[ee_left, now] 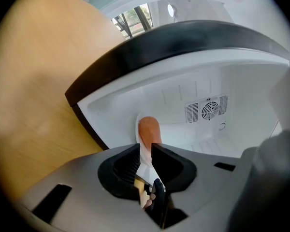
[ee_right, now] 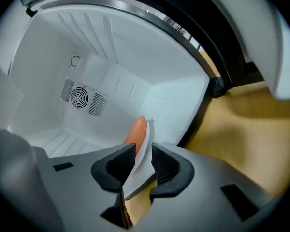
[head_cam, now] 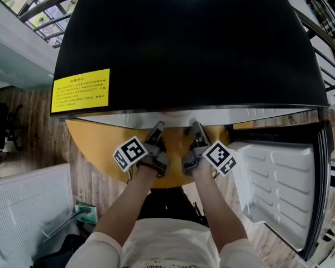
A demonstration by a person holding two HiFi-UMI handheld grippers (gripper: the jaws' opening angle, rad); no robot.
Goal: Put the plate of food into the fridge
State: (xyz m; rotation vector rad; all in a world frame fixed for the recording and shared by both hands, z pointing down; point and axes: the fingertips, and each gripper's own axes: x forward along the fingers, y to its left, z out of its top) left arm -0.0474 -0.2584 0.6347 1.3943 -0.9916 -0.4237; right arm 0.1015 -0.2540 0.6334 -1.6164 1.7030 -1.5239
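Closest in, the person's arms (head_cam: 156, 205) reach forward side by side. Sharing the load between two claws should keep the plate level as it passes under the fridge's (head_cam: 190, 43) black top. Out to the left of the left claw lies the round wooden worktop (ee_left: 38, 105) that carries the fridge.

The left claw (head_cam: 156, 132) is clenched on the near rim of the white plate (ee_left: 144, 159). Its pads (ee_left: 128, 161) are drawn in to a narrow slot that the rim fills edge-on. Just ahead of that claw, on the plate, sits the orange food (ee_left: 149, 129), probably a sausage, though the wide lens makes it hard to tell. Beyond it are the white cavity and the fan vent (ee_left: 208, 110).

The right claw (ee_right: 142, 151) is likewise clamped on the same rim, which slants between its pads, with the food just ahead and slightly left.

The plate is held at the fridge mouth, over the compartment floor. It looks not yet set down.

Right of the right claw, the door (head_cam: 279, 177) hangs wide open, leaving the way clear.
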